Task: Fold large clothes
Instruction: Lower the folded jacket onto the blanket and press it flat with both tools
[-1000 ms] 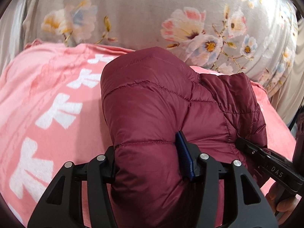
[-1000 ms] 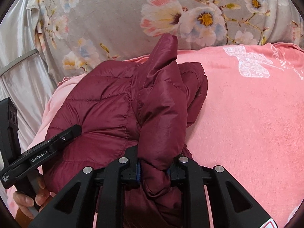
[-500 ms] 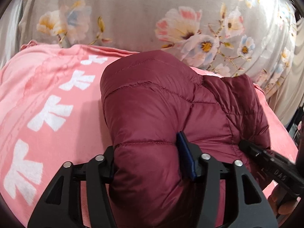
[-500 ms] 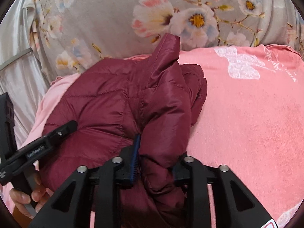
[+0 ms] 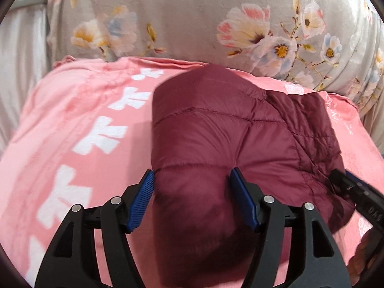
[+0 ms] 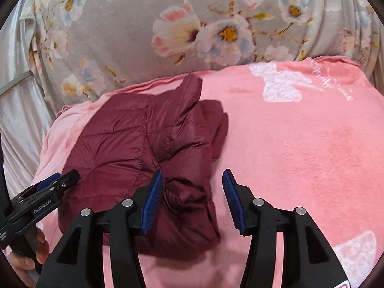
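A maroon quilted puffer jacket (image 5: 216, 134) lies bunched and folded on a pink blanket (image 5: 79, 124). My left gripper (image 5: 192, 199) is open, its blue pads spread on either side of the jacket's near fold. In the right wrist view the jacket (image 6: 144, 139) lies left of centre. My right gripper (image 6: 192, 201) is open; its left pad touches the jacket's near corner and its right pad is over bare blanket. The left gripper (image 6: 48, 192) shows at the left edge there, and the right gripper (image 5: 355, 192) at the right edge of the left wrist view.
The pink blanket (image 6: 300, 144) with white prints covers the surface. A grey floral fabric (image 6: 192, 24) rises behind it. Pale grey satin cloth (image 6: 16, 100) hangs at the left. The person's hand (image 6: 26, 261) holds the left gripper's handle.
Both grippers have opened and let go of the jacket. The jacket has dropped flatter onto the blanket and both grippers have drawn back a little.
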Tool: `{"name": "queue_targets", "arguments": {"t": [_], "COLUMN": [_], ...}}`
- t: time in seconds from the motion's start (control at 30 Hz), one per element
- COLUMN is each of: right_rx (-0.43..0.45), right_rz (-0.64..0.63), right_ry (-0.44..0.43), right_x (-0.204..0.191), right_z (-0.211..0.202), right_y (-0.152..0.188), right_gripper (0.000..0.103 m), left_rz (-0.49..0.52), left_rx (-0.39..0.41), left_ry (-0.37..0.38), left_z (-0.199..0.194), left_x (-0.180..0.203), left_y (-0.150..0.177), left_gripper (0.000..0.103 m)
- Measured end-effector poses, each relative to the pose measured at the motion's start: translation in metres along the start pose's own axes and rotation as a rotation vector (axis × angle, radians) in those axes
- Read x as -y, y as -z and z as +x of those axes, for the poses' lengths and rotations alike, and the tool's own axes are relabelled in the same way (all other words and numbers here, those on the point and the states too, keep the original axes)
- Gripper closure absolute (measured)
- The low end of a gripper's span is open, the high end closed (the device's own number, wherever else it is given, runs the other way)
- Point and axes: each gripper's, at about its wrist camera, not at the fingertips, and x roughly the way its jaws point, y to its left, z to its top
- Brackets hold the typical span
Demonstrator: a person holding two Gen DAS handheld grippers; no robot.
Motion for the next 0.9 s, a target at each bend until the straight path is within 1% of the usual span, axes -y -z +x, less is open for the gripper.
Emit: {"name": "queue_targets", "arguments": {"t": [0.03,0.07,0.17,0.27,0.4,0.53,0.73,0.9], "right_rx": [0.013,0.020,0.018,-0.003,-0.058,-0.101,-0.138,-0.143], "right_rz": [-0.016,-0.036,-0.102,-0.166,-0.163,-0.152,-0.159,-0.142], "right_ry": [-0.002,-0.003,0.006,0.036,0.065,0.080,0.092,0.075], "right_x": [-0.003,-0.006,-0.022,-0.033,-0.030,-0.026,-0.025,-0.022], "right_z": [-0.010,-0.018,-0.029,-0.021,-0.003,0.013,0.026,0.026], "right_y": [0.001,0.002,0.009,0.018,0.030,0.039,0.048,0.048], "right_gripper": [0.064,0.078,0.089,0.094,0.096,0.099,0.100,0.100], "left_rz": [0.010,0.019,0.022,-0.006,-0.011,-0.022,-0.016,-0.023], "left_rx": [-0.003,-0.006,-0.024,-0.057,-0.090,-0.123,-0.133,-0.127], "left_ry": [-0.025,-0.045,-0.077,-0.092,-0.144,-0.149,-0.155,-0.163], "left_z": [-0.008,-0.015,-0.031,-0.037,-0.029,-0.018,-0.010,-0.007], "left_x": [0.004,0.007,0.014,0.017,0.020,0.018,0.022,0.023], "left_y": [0.000,0.001,0.005,0.010,0.018,0.026,0.036,0.039], "left_gripper": [0.040,0.040,0.040,0.040,0.039,0.039,0.038,0.038]}}
